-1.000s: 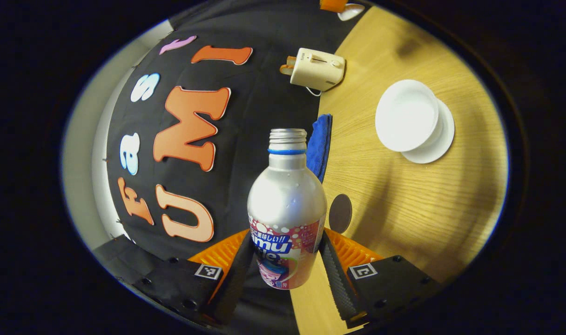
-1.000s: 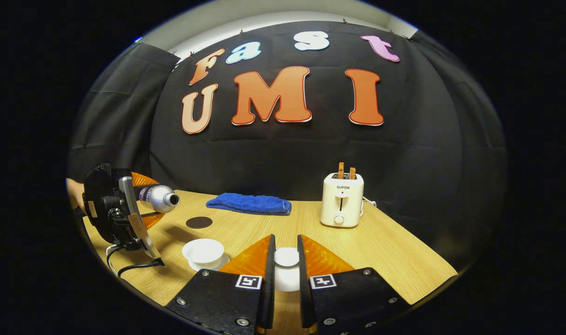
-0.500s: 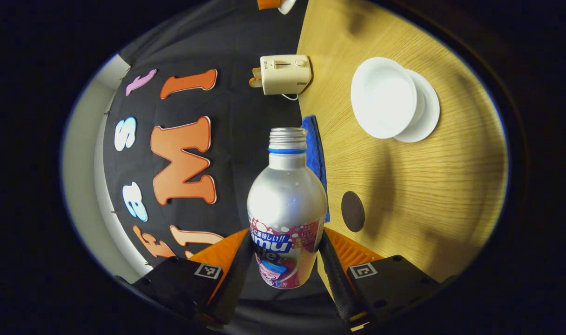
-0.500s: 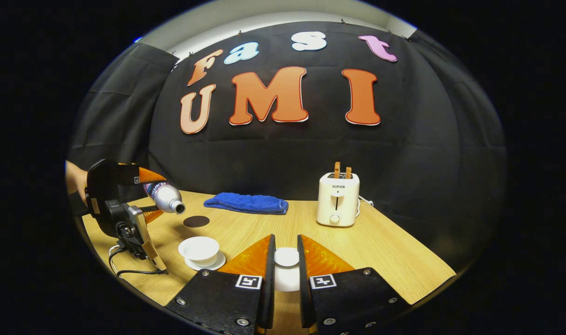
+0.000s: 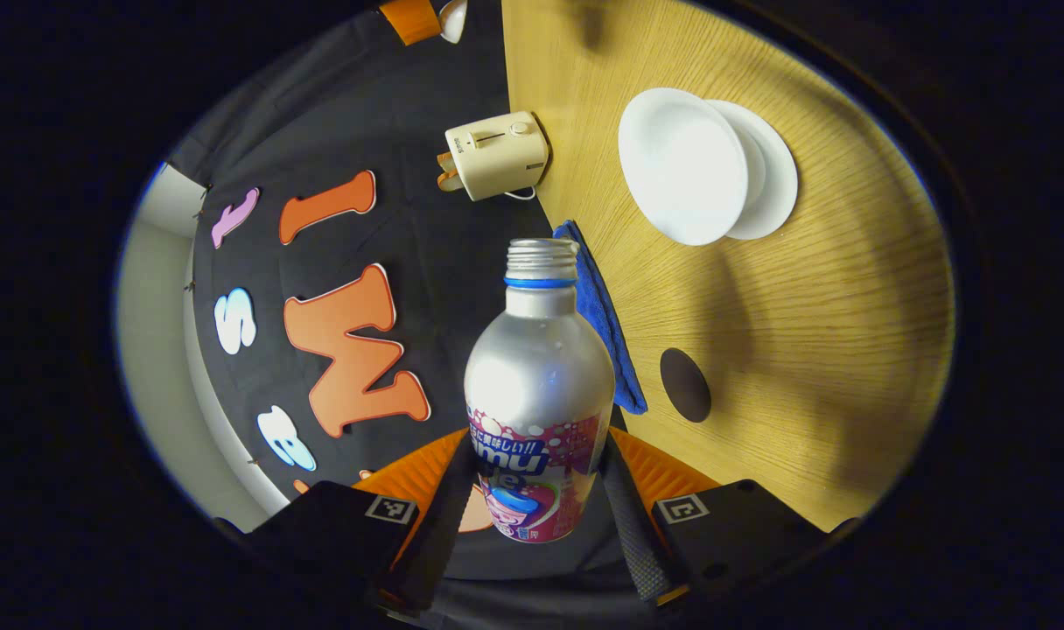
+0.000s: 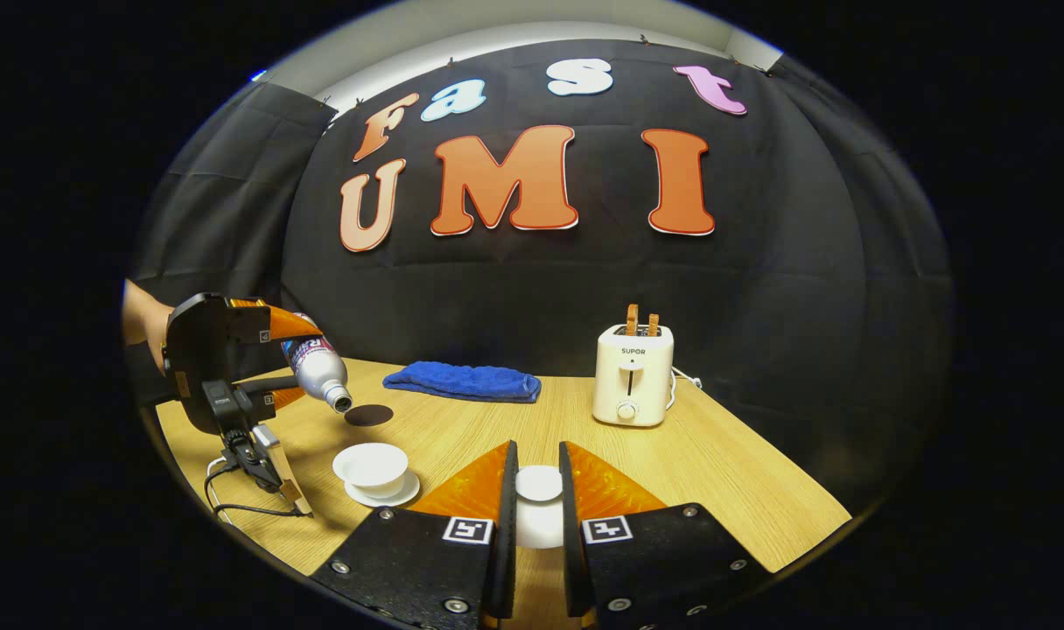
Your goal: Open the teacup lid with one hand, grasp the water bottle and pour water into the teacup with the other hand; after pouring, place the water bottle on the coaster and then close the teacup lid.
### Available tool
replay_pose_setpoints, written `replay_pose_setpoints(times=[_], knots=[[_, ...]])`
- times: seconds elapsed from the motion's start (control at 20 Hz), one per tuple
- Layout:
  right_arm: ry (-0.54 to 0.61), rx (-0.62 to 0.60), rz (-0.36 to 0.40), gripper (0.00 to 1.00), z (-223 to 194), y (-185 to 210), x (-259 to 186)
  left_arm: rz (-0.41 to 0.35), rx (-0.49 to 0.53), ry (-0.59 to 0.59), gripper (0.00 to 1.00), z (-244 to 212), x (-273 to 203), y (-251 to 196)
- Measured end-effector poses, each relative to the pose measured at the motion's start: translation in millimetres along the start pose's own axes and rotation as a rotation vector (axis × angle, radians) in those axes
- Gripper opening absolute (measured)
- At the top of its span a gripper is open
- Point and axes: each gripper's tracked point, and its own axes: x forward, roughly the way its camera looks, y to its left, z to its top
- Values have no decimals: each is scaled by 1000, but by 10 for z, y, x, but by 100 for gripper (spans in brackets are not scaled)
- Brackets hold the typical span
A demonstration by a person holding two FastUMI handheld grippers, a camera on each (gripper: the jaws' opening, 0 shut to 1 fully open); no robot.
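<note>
Above teacup (image 6: 371, 464), water bottle (image 6: 317, 371) tipped further (uncapped).

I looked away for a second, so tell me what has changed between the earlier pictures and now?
The left gripper has tipped the water bottle from about level to mouth-down, toward the open teacup. No water is visible leaving it yet. The right gripper stays shut on the teacup lid. The coaster, blue towel and toaster have not moved.

Wooden table (image 6: 724, 472) backed by black cloth wall (image 6: 514, 280), pale wall strip (image 6: 497, 35) seen above the cloth, lit from overhead
</note>
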Motion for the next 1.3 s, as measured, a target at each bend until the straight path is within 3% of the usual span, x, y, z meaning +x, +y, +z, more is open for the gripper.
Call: replay_pose_setpoints(times=[0.1,0.15,1.0,1.3], knots=[[4,2,-8,23,-6,-1,-7,23,54,-2,84,2,26,63],[5,4,-7,23,-10,-4,-1,31,73,-2,82,-10,28,86],[-10,-6,7,23,86,-10,-27,151,216,-3,84,-182,-42,710],[-6,-11,10,23,98,0,-23,170,262,-22,84,-102,-35,724]])
